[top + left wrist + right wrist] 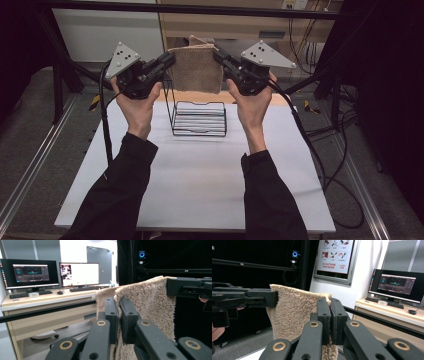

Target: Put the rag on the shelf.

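A small tan towel point(196, 69) hangs stretched in the air above the far half of the white table point(200, 180). My left gripper point(171, 59) is shut on its upper left corner, and my right gripper point(218, 54) is shut on its upper right corner. In the left gripper view the black jaws pinch the fuzzy towel point(150, 305) edge, with the other gripper point(190, 288) clamped at the far corner. The right gripper view shows the same pinch on the towel point(294, 312), the left gripper point(249, 300) holding the opposite corner. Below the towel stands a black wire rack point(199, 117).
A black frame with bars point(190, 9) surrounds the table. Cables point(320, 160) trail off the right side. Behind are a wooden desk point(45, 302) with monitors point(78, 273) and a poster point(335, 256) on the wall.
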### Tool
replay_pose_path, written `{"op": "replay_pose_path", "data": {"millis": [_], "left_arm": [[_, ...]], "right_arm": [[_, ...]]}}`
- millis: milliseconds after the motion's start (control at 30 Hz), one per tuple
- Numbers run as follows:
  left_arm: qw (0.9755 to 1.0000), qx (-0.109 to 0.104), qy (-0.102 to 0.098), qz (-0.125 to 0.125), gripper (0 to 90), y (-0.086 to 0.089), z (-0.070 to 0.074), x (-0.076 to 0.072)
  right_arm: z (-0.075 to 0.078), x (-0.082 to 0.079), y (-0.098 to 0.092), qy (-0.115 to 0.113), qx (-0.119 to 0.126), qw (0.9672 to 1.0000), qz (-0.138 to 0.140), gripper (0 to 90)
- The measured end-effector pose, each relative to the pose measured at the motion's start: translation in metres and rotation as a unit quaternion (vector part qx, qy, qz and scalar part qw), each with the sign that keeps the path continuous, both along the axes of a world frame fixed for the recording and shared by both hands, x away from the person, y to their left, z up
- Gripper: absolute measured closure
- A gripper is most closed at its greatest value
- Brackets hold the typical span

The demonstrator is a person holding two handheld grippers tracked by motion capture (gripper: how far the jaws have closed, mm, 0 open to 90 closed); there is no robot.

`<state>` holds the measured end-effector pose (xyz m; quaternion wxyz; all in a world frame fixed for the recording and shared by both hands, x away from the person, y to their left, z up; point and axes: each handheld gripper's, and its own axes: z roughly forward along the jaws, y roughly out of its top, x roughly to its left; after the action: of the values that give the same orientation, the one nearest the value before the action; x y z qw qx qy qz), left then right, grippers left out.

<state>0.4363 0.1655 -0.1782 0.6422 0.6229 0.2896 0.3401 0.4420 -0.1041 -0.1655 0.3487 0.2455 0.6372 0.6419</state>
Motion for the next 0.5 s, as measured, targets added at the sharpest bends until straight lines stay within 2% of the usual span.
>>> {"op": "replay_pose_path", "data": {"millis": [267, 500], "left_arm": [[0.9999, 0.004, -0.004, 0.009, 85.3, -0.002, 0.004, 0.013], [0.9999, 0.006, 0.003, 0.015, 85.4, -0.002, 0.002, 0.027]], "right_arm": [[0.005, 0.013, 0.001, -0.003, 0.004, 1.0, 0.0, 87.9], [0.003, 0.028, 0.003, 0.011, 0.008, 0.9999, -0.004, 87.8]]}}
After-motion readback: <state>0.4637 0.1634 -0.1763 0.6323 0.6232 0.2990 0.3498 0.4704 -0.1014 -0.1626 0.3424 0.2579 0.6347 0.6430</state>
